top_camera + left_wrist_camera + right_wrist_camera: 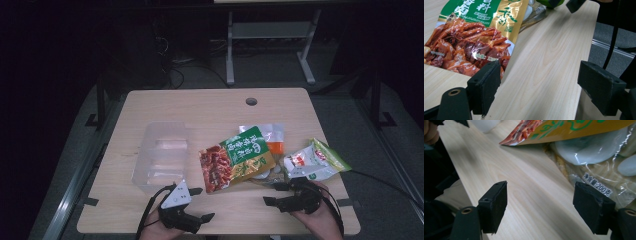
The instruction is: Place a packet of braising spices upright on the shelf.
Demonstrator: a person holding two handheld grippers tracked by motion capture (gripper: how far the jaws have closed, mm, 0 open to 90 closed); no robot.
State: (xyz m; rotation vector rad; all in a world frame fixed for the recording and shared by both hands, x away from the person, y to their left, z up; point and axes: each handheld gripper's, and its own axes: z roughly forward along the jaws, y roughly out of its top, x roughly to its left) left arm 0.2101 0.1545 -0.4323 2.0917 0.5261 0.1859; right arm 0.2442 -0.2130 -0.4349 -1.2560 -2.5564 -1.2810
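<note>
So, going left to right across the wooden counter (210, 107): first up is a clear plastic container (161, 156), standing open-side up on the left half. Just below its near corner sits the left hand-held gripper (199, 204), held low at the near edge with its grey three-cornered plate on top. Its jaws are spread wide with nothing between them, just bare wood, as the left gripper view shows.

Next to the right is the red-and-green seasoning pouch (236, 158), lying flat at a slant near the middle, its red meat picture pointing toward the near edge. In the left gripper view that pouch (474, 37) lies just beyond the left jaw, close but not pinched. It overlaps a clear bag with an orange patch (270, 137) behind it, and a see-through bag of pale round pieces (596, 152) peeks out from under its near right edge.

Further right is a green-and-white snack bag (315, 162), lying tilted near the counter's right edge. The right hand-held gripper (276, 194) is just in front of it, pointing left, jaws spread apart too and gripping nothing. In the right gripper view the see-through bag lies right beside one jaw, apart from the pad as far as I can tell.
</note>
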